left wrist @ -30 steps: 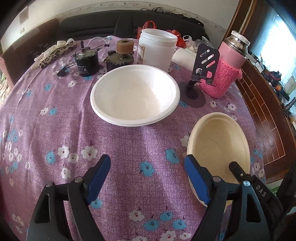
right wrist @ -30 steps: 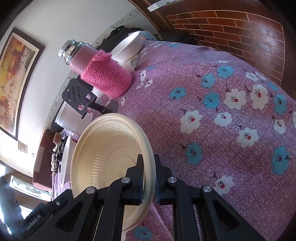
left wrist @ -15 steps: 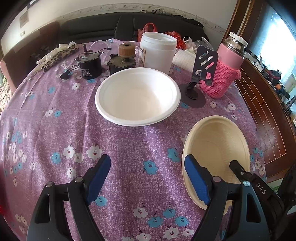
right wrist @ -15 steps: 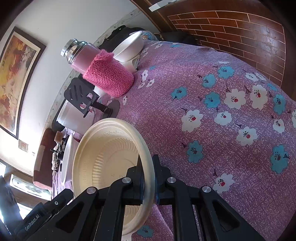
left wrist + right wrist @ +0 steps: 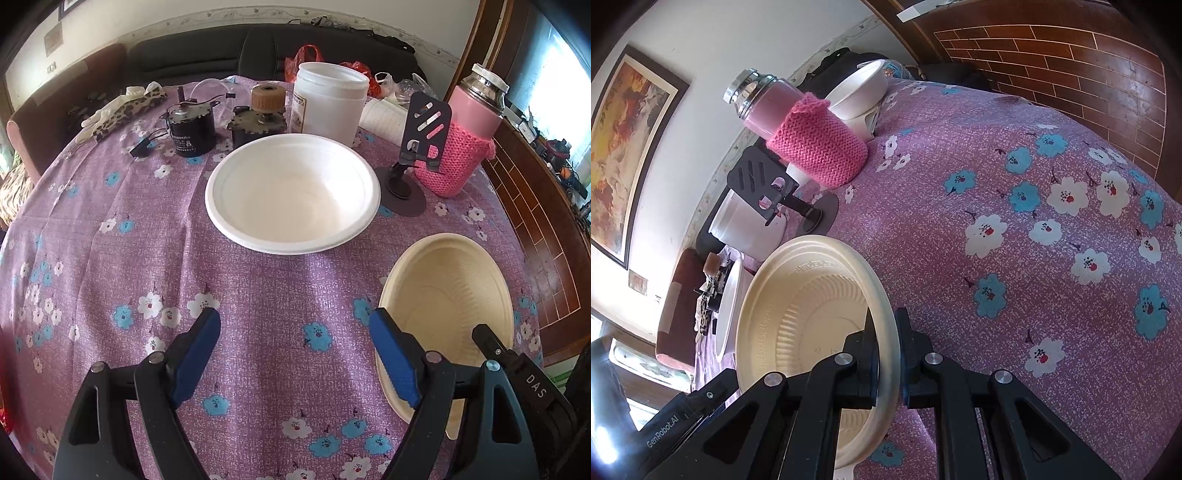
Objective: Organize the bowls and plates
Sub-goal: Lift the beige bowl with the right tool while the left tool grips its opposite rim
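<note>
Moved since a second ago: the cream bowl (image 5: 448,295) has crept a little toward the white bowl (image 5: 293,192); the white bowl has not shifted on the cloth.
Right gripper (image 5: 886,325): pinched tight on the cream bowl's rim, one finger inside the bowl and one outside.
Left gripper (image 5: 295,354): fingers wide apart, nothing between them, hovering over bare tablecloth (image 5: 110,240) on the near side of the white bowl.
Cream bowl, place: to the near right of the white bowl, well apart from it, seemingly lifted off the cloth.
White bowl, place: mid-table, just in front of the white tub (image 5: 328,101).
Done: one bowl is picked up (that much only).
Left: probably nesting the cream bowl into the white one; nothing is stacked yet.
Facing: the cream bowl is round, so it has no long axis; its mouth opens upward, tipped toward the white bowl.
</note>
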A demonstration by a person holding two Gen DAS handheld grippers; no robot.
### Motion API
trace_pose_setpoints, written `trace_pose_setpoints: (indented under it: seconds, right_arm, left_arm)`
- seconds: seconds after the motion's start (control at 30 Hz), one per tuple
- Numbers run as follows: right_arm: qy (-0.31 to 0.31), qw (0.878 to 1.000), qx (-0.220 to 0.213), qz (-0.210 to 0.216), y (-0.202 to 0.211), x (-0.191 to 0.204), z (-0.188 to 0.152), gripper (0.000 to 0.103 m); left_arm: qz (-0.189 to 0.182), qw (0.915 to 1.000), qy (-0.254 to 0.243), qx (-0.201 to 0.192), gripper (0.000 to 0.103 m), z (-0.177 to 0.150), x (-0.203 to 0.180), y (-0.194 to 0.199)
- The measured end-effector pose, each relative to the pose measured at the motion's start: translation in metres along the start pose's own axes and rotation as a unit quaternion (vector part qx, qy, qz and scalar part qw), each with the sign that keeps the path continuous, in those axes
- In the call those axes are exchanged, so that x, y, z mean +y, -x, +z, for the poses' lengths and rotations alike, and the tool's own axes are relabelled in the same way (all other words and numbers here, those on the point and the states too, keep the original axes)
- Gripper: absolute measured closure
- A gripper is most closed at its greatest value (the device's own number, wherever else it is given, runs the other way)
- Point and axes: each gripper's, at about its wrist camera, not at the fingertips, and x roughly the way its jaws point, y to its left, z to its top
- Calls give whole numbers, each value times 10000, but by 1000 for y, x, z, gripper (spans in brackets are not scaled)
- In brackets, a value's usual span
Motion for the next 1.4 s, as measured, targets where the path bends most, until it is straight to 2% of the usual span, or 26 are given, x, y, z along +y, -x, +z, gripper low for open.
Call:
trace_pose_setpoints:
  seconds: [0.27, 0.57, 0.7, 0.83, 1.2, 1.33, 1.4]
  right_arm:
    - [-51, 9999, 28, 130, 6, -1, -1, 95]
    - [155, 9997, -153, -148, 11, 5, -2, 95]
    - [201, 9996, -113, -135, 9, 7, -3, 95]
    - [247, 9994, -91, -215, 7, 7, -4, 95]
    - [175, 9998, 49, -60, 2, 9, -6, 95]
    - [48, 9999, 134, 0, -1, 5, -5, 95]
    - [58, 9999, 128, -2, -1, 5, -6, 95]
  left_arm:
    - [116, 9999, 11, 57, 21, 0, 5, -3]
    - [-262, 9987, 286, 321, 21, 1, 12, -2]
    - [-249, 9988, 272, 324, 21, 2, 10, 0]
    - [-404, 9977, 426, 328, 21, 4, 11, 3]
    - [-391, 9980, 242, 429, 21, -6, -9, -14]
    - [-455, 9978, 221, 434, 26, -9, -11, -19]
    - [-485, 9975, 148, 488, 36, -11, -15, -22]
